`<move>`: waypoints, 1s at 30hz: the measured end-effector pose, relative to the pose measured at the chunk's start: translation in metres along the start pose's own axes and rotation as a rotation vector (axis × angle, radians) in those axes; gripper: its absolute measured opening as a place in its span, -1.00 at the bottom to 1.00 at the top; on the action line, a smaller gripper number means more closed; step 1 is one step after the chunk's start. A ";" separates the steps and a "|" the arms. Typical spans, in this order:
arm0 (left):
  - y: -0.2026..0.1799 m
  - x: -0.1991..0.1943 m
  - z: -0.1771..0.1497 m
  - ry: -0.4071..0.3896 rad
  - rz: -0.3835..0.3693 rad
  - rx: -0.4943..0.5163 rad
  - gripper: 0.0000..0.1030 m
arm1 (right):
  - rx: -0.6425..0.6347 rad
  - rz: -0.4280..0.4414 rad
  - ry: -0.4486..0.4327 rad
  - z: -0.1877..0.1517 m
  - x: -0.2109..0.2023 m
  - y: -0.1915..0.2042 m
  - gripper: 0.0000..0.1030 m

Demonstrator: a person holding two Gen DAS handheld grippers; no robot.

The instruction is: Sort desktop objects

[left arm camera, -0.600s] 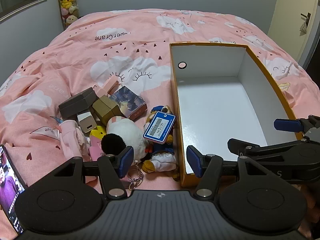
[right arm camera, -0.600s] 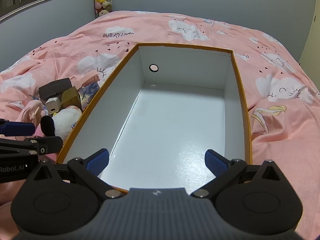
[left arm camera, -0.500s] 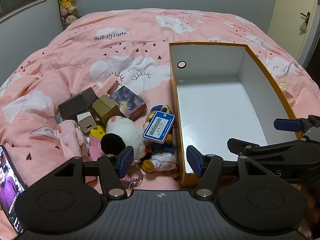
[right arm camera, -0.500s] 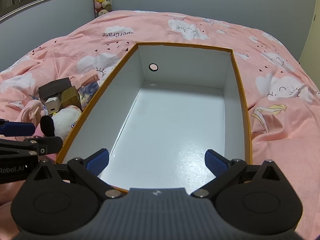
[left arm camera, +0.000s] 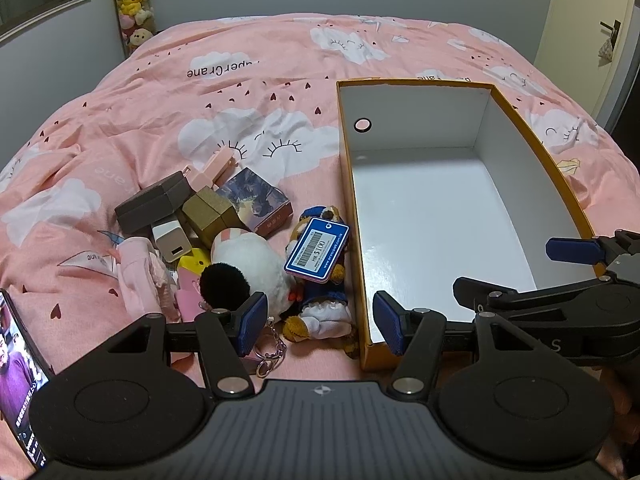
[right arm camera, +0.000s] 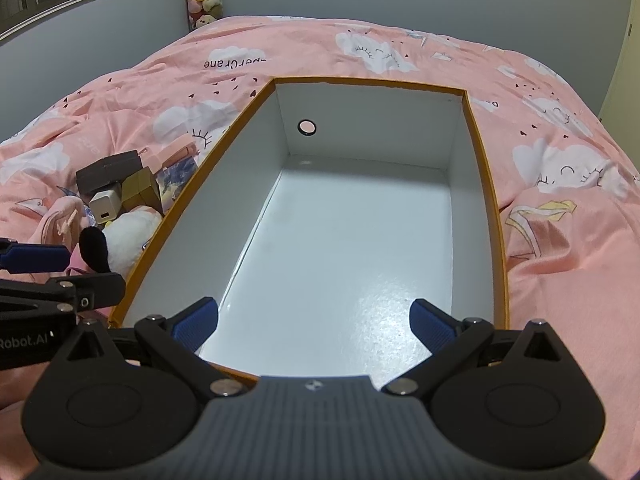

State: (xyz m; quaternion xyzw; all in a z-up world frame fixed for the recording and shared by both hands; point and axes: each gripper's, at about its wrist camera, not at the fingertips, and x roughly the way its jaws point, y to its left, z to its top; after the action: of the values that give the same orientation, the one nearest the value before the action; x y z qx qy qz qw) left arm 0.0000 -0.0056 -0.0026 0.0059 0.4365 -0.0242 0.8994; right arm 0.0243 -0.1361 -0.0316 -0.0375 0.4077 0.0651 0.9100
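Note:
An orange box (left arm camera: 532,142) with a white empty inside lies on the pink bed; it also shows in the right wrist view (right arm camera: 486,184). Left of it is a pile: a white plush with a black ear (left arm camera: 248,262), a small doll with a blue price tag (left arm camera: 318,254), a dark brown box (left arm camera: 154,204), a gold box (left arm camera: 210,216), a picture box (left arm camera: 258,200), a white charger (left arm camera: 172,238) and pink items (left arm camera: 140,276). My left gripper (left arm camera: 320,322) is open and empty, just in front of the doll. My right gripper (right arm camera: 314,320) is open and empty over the box's near end.
A phone with a lit screen (left arm camera: 16,376) lies at the lower left edge. A keyring (left arm camera: 270,356) trails from the plush by my left finger. Plush toys (left arm camera: 134,4) hang in the far corner. A door (left arm camera: 592,20) stands at the right.

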 end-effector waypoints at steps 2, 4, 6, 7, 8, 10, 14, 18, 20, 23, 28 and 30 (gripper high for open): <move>0.000 0.000 0.000 0.000 0.000 0.001 0.34 | 0.002 0.001 0.003 0.000 0.000 0.000 0.97; 0.000 0.000 0.000 0.000 -0.001 0.001 0.34 | 0.005 0.002 0.006 -0.001 0.001 -0.001 0.97; 0.000 0.000 0.000 0.000 0.000 0.001 0.34 | 0.007 0.003 0.008 -0.001 0.001 -0.001 0.97; 0.000 0.000 0.000 0.000 0.000 0.001 0.34 | 0.008 0.003 0.009 -0.001 0.001 -0.001 0.97; 0.000 0.000 0.000 0.000 0.000 0.001 0.34 | 0.008 0.004 0.010 -0.001 0.001 -0.001 0.97; 0.000 0.000 0.000 0.001 -0.001 0.000 0.34 | 0.010 0.005 0.011 -0.001 0.001 -0.002 0.97; 0.000 0.000 0.000 0.001 -0.010 0.009 0.34 | 0.010 0.004 0.018 -0.002 0.003 -0.002 0.97; 0.000 0.000 0.000 0.001 -0.010 0.010 0.34 | 0.009 0.003 0.017 -0.002 0.003 -0.002 0.97; 0.000 0.001 0.000 0.002 -0.011 0.012 0.34 | 0.010 0.002 0.017 -0.002 0.003 -0.002 0.97; 0.000 0.001 -0.001 0.003 -0.010 0.014 0.34 | 0.012 0.004 0.019 -0.002 0.004 -0.002 0.97; 0.000 0.002 -0.002 0.007 -0.016 0.015 0.34 | 0.011 0.007 0.019 -0.002 0.004 -0.001 0.97; 0.001 0.001 -0.001 0.006 -0.027 0.013 0.34 | 0.010 0.010 0.020 -0.001 0.004 -0.001 0.97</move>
State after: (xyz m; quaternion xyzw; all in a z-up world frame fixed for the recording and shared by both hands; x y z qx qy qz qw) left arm -0.0001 -0.0048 -0.0046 0.0058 0.4390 -0.0392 0.8976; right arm 0.0261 -0.1367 -0.0351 -0.0317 0.4172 0.0676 0.9057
